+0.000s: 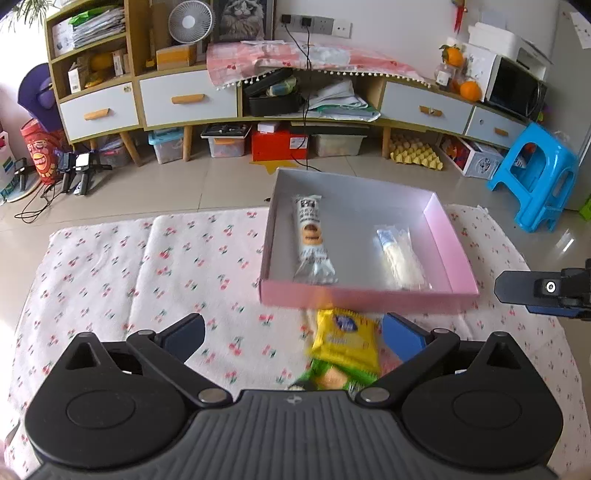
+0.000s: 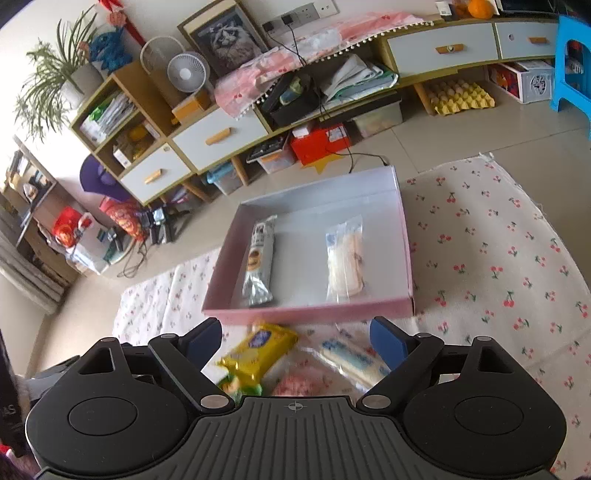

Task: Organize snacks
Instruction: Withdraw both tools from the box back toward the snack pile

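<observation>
A cherry-print cloth point(image 1: 110, 266) is lying under a pink box point(image 1: 369, 295) holding two wrapped snacks, their printing too blurred for reading. Both grippers, left point(image 1: 291, 328) and right point(image 2: 295, 334), are hanging with fingers spread wide, gripping nothing, above a yellow packet point(image 2: 258, 350)

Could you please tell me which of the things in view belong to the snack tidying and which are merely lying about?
Belonging to the job:
pink box
biscuit pack inside it
clear wafer pack inside it
yellow snack pack on the cloth
green snack pack
clear blue-printed pack

Just lying about:
blue stool
fan
egg tray
oranges
</observation>
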Motion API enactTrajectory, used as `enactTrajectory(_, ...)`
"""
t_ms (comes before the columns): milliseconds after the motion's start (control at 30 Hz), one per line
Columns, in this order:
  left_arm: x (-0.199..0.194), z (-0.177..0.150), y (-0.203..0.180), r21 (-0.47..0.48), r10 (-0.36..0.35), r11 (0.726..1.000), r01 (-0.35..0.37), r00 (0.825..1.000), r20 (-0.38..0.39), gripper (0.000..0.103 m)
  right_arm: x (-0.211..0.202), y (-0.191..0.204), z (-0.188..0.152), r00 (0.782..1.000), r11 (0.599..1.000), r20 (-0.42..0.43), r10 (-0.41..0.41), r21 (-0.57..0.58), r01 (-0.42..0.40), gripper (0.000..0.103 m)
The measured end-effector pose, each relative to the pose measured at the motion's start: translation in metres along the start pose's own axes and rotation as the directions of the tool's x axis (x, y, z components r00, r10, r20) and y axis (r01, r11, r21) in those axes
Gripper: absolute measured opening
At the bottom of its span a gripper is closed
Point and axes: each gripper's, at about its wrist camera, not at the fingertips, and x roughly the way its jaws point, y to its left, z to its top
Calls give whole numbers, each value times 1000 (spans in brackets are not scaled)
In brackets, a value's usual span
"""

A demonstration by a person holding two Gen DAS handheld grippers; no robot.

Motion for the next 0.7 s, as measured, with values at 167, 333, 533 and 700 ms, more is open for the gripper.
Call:
enactTrajectory(167,-11,-14,6,5,24,1000,-24,1000,-17,102,-9,7,-17,1000,999,-6,-6,-32,6,89)
enactTrajectory(333,-23,-29,12,-13,31,999,-31,999,-19,102,-13,14,-34,1000,998,-22,-10,-60,8,90)
enactTrajectory(533,-29,-50,21,-44,0,999,1,1000,21,102,-11,14,-53,1000,998,-28,-6,-68,4,90)
enactTrajectory(700,-32,-66,22,58,14,998,-15,1000,21,102,-9,14,-69,998,992,-48,-29,-128,22,90)
